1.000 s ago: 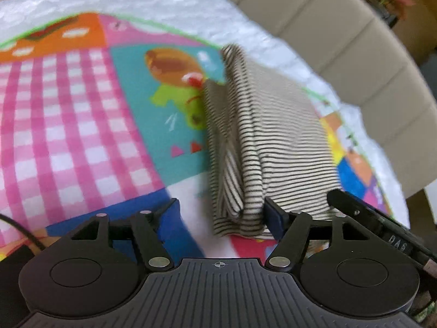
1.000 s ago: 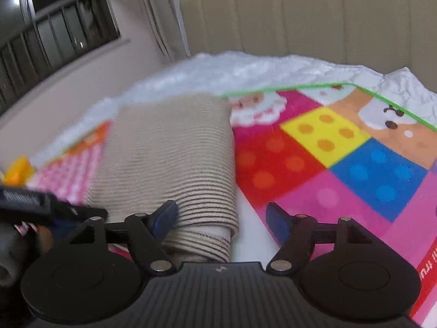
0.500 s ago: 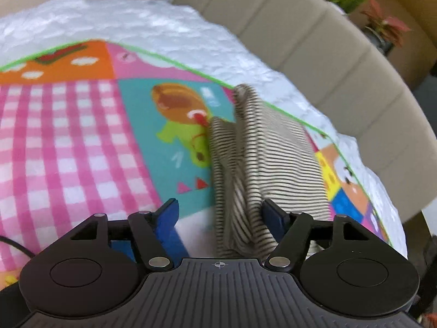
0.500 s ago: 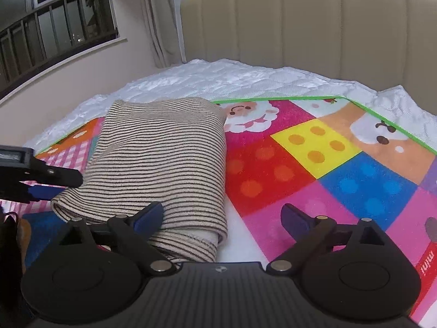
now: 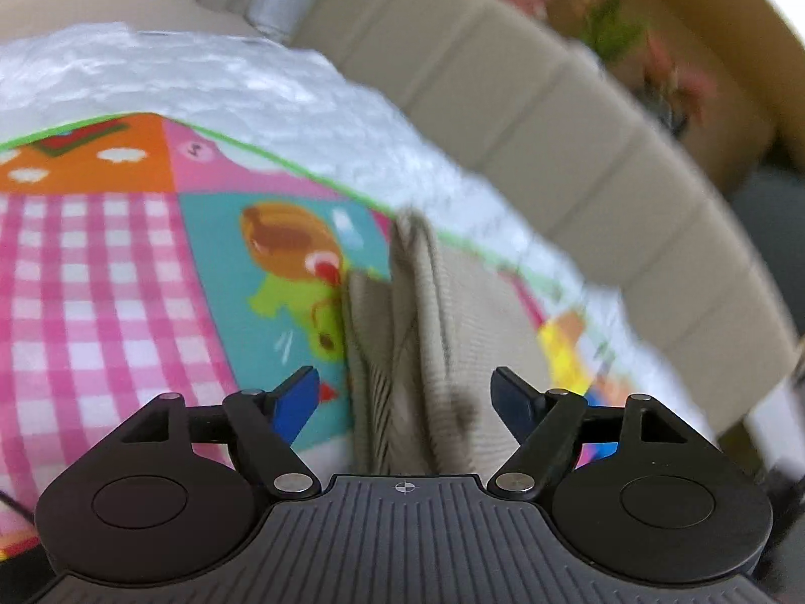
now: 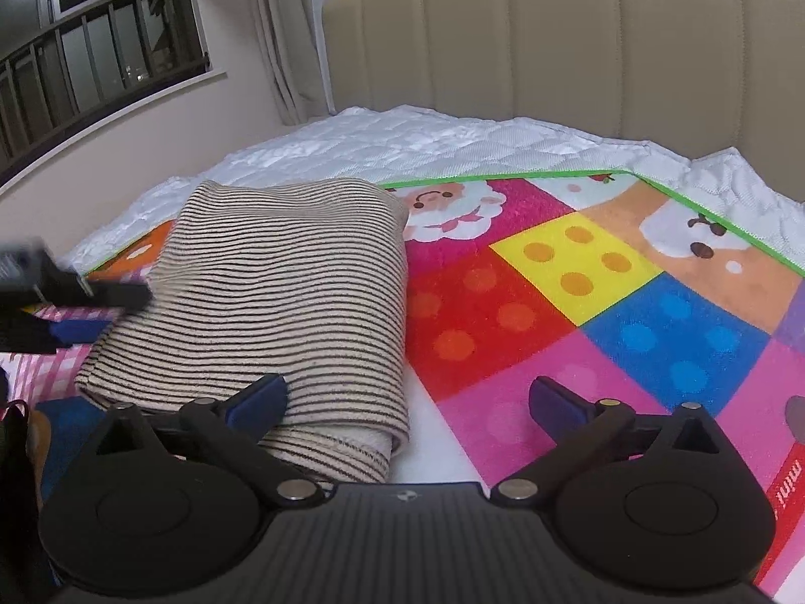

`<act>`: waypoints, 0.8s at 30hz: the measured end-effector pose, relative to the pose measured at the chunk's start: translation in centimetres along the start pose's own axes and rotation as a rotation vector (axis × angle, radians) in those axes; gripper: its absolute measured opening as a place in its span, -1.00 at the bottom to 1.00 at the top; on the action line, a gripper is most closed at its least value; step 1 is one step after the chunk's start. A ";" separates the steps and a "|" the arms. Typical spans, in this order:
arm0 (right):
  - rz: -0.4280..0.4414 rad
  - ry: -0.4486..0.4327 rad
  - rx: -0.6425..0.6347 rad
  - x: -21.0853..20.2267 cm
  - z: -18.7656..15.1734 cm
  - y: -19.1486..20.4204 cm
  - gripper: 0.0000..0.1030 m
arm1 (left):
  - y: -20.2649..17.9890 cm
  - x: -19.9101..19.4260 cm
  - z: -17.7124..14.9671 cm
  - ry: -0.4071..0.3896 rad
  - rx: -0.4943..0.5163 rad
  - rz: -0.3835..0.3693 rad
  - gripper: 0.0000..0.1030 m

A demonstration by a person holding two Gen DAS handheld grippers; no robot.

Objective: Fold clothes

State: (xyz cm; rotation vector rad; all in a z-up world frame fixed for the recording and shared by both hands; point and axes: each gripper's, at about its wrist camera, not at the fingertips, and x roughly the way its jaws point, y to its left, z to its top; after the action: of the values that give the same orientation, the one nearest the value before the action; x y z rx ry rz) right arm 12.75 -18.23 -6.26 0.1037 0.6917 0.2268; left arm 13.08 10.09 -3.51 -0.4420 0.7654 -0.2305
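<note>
On the bright play mat (image 6: 578, 302), a folded striped garment (image 6: 282, 297) lies at ten o'clock. It looks soft and limp, best pinched at its thick near edge. The right gripper (image 6: 407, 397) is opening, gripping nothing; the left gripper (image 5: 405, 392) stands open astride the cloth.

I see a folded striped top (image 6: 282, 302) made of soft knitted cloth with tiny ribs, lying on a fuzzy play mat (image 6: 578, 312) that looks like short, matt fleece. At 12 o'clock from the mat, the white bed cover (image 6: 402, 141) is bumpy quilted cloth with a little shine, and the tan headboard (image 6: 578, 40) behind it looks smooth and padded. My right gripper (image 6: 407, 397) and left gripper (image 5: 405, 392) are matt black plastic with ridged tops, small shiny metal pins and smooth blue pads (image 6: 256, 400).
</note>
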 end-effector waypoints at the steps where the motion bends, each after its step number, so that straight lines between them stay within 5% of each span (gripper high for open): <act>1: 0.010 -0.001 0.002 0.0 0.0 0.0 0.99 | -0.2 0.6 -0.1 0.016 0.035 0.061 0.55; 5: -0.001 -0.017 -0.039 0.0 -0.2 0.9 0.99 | 1.1 0.8 0.1 -0.003 0.002 0.180 0.66; 8: -0.009 -0.021 -0.045 -0.2 -0.1 0.8 0.99 | 2.0 -0.6 0.4 -0.048 -0.031 0.279 0.40; 11: 0.008 -0.016 -0.020 -0.2 0.0 0.6 0.99 | 3.4 -2.5 0.5 -0.047 -0.170 0.078 0.58; 14: 0.072 -0.011 0.011 -0.6 0.2 0.3 0.61 | 2.3 -2.6 0.1 0.025 -0.153 -0.123 0.64; 16: 0.142 0.020 0.057 -0.6 0.4 0.0 0.26 | 1.1 -1.5 -0.3 0.104 -0.086 -0.121 0.48; 17: 0.165 0.027 0.080 -0.5 0.5 -0.1 0.03 | 0.6 -0.6 -0.7 0.153 -0.048 -0.075 0.11; 19: 0.194 0.030 0.121 -0.6 0.6 -0.3 -0.05 | 0.4 0.7 -1.3 0.207 -0.023 -0.042 0.01; 24: 0.200 -0.020 0.148 -0.7 1.3 -0.6 -0.15 | 0.9 0.7 -1.1 0.195 -0.082 -0.137 -0.14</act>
State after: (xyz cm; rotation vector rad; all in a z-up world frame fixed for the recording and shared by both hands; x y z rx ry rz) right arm 13.18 -19.02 -4.90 0.3172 0.6778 0.3652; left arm 12.84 10.34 -5.09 -0.5557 0.9394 -0.3751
